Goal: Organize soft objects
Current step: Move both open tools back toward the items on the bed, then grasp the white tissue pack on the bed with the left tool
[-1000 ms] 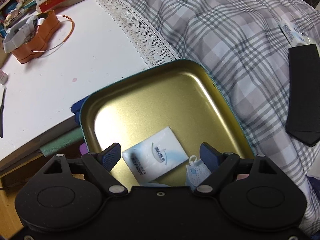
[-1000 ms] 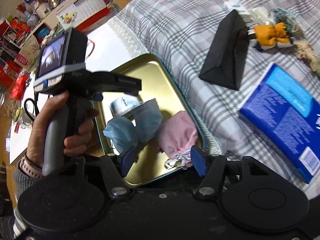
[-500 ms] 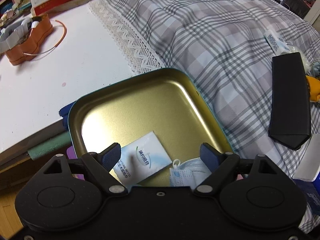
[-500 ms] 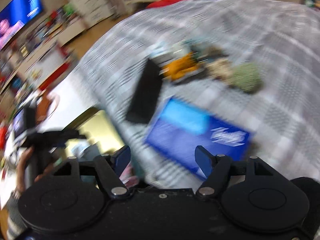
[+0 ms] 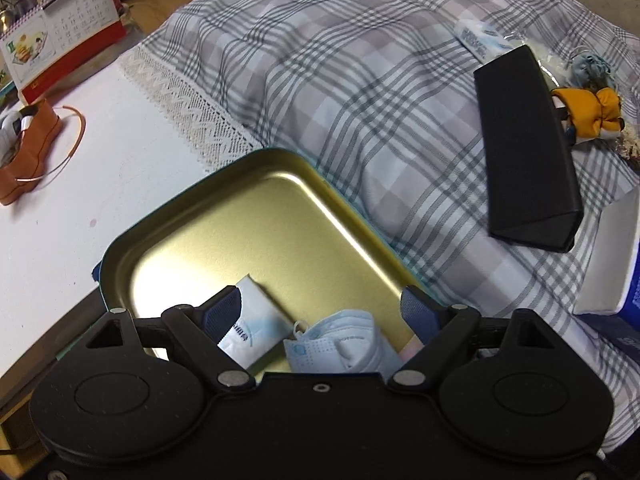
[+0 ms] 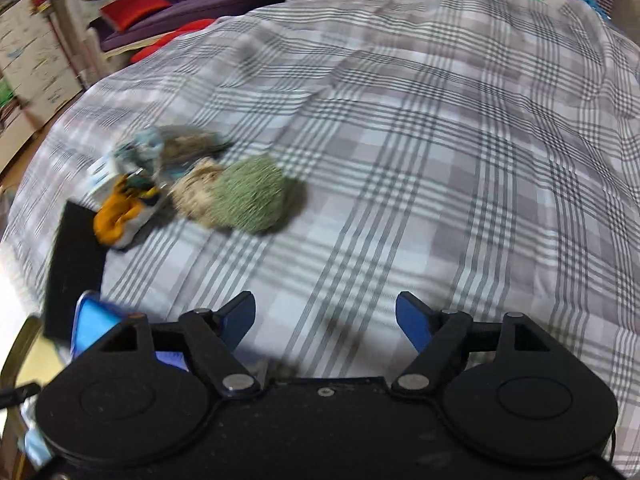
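Spreading across both views, the plaid bedspread (image 6: 400,140) carries a cluster of small soft things that lies ahead and to the left of the right gripper (image 6: 325,322), whose jaws are opening with nothing between them. Nearest that gripper in the cluster is a green fuzzy ball (image 6: 252,196), touching a tan fuzzy ball (image 6: 196,196); beyond them sit an orange fabric piece (image 6: 118,216) and a blurred bluish bundle. A black triangular case (image 6: 76,272), its long axis running away from the camera, and a blue box (image 6: 94,320) lie between the cluster and the gold tin tray (image 5: 248,216). The right hand looks the nearer one to the balls, with open bedspread between. The left gripper (image 5: 322,312) hangs over the tray, jaws wide and empty, above a white packet (image 5: 256,320) and a blue face mask (image 5: 340,344).
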